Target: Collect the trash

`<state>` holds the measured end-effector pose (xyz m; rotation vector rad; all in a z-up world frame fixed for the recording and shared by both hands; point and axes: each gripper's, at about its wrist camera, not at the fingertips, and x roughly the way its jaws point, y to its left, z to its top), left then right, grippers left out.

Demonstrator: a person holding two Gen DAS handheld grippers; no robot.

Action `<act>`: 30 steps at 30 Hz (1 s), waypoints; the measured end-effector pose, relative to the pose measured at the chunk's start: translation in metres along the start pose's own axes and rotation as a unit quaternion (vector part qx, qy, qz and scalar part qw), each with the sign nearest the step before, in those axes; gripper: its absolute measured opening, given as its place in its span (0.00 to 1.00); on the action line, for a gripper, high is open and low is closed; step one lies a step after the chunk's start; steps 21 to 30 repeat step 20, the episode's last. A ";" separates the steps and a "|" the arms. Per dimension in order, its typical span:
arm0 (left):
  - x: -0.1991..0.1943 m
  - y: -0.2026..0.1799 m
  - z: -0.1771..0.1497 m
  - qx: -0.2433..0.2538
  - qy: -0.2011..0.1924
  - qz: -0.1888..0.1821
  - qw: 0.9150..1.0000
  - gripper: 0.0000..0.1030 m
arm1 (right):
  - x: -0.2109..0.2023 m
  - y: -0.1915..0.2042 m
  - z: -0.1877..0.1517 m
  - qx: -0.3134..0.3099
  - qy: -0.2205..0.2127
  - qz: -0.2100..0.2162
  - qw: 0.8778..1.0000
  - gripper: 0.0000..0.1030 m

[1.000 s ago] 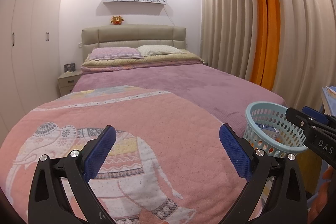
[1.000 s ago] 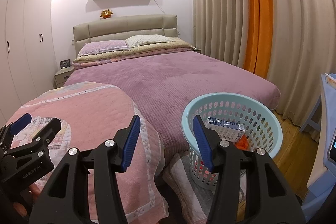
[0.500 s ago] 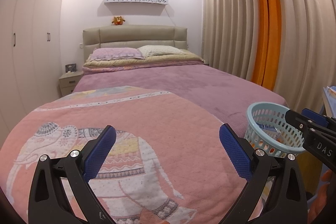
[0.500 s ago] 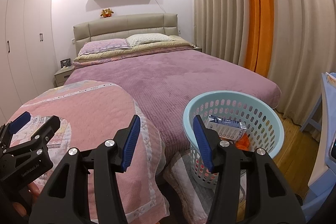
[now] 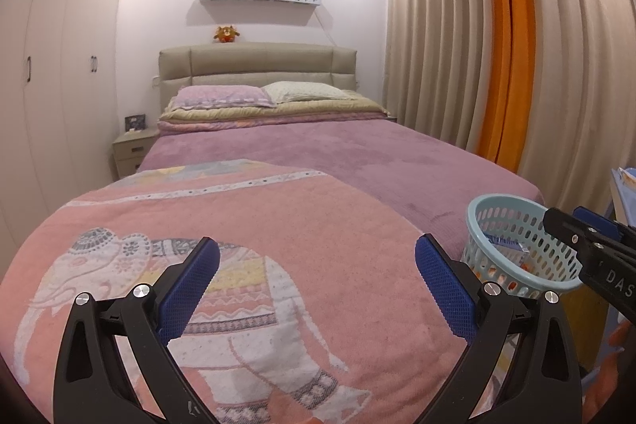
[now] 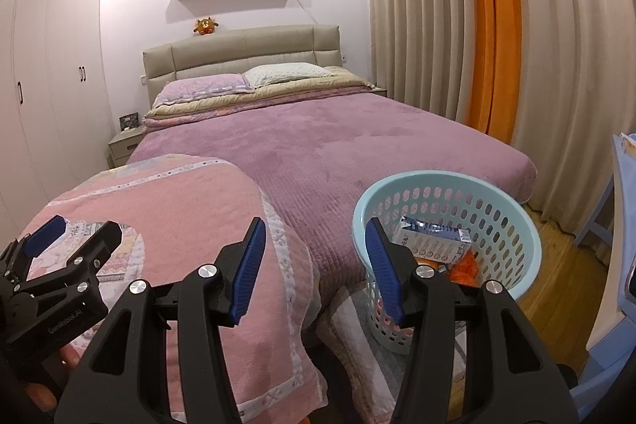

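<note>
A light blue perforated basket [image 6: 512, 209] stands on the floor at the foot of the bed; it also shows in the left wrist view [image 5: 505, 209]. Inside lie a blue and white carton [image 6: 433, 239] and something orange [image 6: 465, 265]. My right gripper [image 6: 314, 257] is open and empty, held just left of the basket over the bed's corner. My left gripper [image 5: 316, 265] is open wide and empty above the pink elephant blanket [image 5: 258, 225]. I see no loose trash on the bed.
The bed has a purple cover [image 6: 338, 146] with pillows at the headboard. A nightstand [image 5: 131, 150] stands at the far left beside white wardrobes. Beige and orange curtains [image 6: 493, 26] hang on the right. A blue and white piece of furniture [image 6: 612, 245] stands at the right edge.
Both views have shifted only slightly; the basket sits a little lower and nearer in the right wrist view. Both grippers stay open and empty.
</note>
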<state>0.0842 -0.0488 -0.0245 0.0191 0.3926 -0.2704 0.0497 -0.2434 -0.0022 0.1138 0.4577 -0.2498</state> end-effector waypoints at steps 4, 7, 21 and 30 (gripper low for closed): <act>-0.016 0.006 0.011 -0.001 -0.005 0.012 1.000 0.93 | -0.002 0.000 0.001 0.005 0.001 0.006 1.000 0.47; -0.023 0.011 0.019 -0.004 -0.005 0.016 1.000 0.93 | -0.005 0.005 0.002 0.004 0.004 0.016 1.000 0.47; -0.036 0.044 0.016 0.001 0.003 0.082 0.997 0.93 | -0.002 0.055 0.009 -0.032 0.004 0.077 0.997 0.47; -0.036 0.044 0.016 0.001 0.003 0.082 0.997 0.93 | -0.002 0.055 0.009 -0.032 0.004 0.077 0.997 0.47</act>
